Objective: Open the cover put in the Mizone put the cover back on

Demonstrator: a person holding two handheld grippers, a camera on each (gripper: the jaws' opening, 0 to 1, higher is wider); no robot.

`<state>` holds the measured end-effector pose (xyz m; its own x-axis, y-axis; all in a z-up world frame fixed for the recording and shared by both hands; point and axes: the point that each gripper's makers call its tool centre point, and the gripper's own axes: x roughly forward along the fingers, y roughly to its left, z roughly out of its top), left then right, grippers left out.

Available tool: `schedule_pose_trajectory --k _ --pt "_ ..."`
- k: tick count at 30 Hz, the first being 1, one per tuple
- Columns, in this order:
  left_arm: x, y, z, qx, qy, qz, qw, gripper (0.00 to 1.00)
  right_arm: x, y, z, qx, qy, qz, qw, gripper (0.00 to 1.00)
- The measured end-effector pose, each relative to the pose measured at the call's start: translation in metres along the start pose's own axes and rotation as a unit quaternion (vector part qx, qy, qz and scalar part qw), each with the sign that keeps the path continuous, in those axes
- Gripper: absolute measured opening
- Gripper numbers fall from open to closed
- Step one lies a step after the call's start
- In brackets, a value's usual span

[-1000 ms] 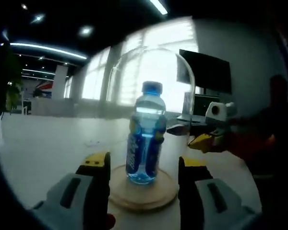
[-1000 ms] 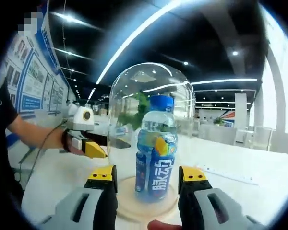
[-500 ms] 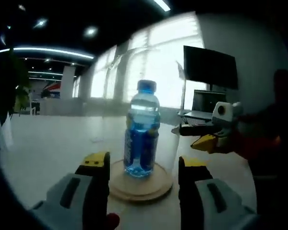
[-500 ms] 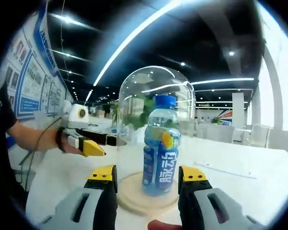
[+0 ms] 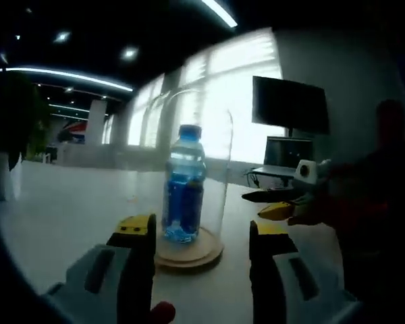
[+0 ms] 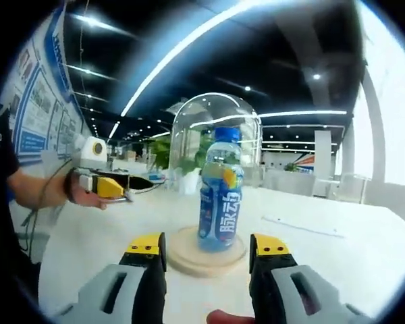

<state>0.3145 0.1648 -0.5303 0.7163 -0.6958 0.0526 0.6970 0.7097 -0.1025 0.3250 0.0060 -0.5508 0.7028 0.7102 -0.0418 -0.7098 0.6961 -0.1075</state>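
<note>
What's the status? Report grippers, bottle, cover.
Left gripper open, right gripper open, both clear of the cover. Mizone bottle upright on wooden base, glass cover seated over it. Nothing in the way.

White table [image 6: 364, 256], wide and pale, round wooden base [image 6: 206, 254] lying on it near the middle, at 12 o'clock from the jaws, thin pale strip [image 6: 302, 227] flat on the table at 2 o'clock.
</note>
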Motion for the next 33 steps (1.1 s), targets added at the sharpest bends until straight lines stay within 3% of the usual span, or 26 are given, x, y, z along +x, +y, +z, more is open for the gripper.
schedule_pose_trajectory --k 8,14,18,21,26,30,33 --pt "-0.018 0.004 -0.013 -0.011 -0.001 0.016 0.9998 0.42 -0.02 0.002 -0.006 -0.001 0.004 -0.01 0.9999 0.4" --pt "-0.035 0.007 -0.019 -0.017 -0.002 0.04 0.9991 0.32 -0.032 -0.003 -0.015 0.001 0.005 -0.024 0.9997 0.4" --pt "-0.049 0.002 -0.018 -0.03 -0.017 0.047 0.9983 0.31 -0.04 -0.006 -0.022 0.02 -0.001 -0.035 0.9992 0.39" --pt "-0.058 0.0 -0.024 -0.018 -0.016 0.058 0.998 0.31 -0.044 -0.004 -0.028 0.03 -0.003 -0.041 0.9987 0.38" --pt "-0.063 -0.001 -0.035 -0.014 -0.005 0.062 0.998 0.27 -0.045 0.001 -0.033 0.066 -0.013 -0.047 0.9966 0.35" --pt "-0.064 0.001 -0.038 -0.006 -0.001 0.068 0.9976 0.26 -0.044 0.007 -0.035 0.06 -0.01 -0.049 0.9969 0.34" --pt "-0.064 -0.001 -0.037 -0.032 -0.01 0.054 0.998 0.25 -0.043 0.009 -0.034 0.066 -0.015 -0.048 0.9966 0.34"
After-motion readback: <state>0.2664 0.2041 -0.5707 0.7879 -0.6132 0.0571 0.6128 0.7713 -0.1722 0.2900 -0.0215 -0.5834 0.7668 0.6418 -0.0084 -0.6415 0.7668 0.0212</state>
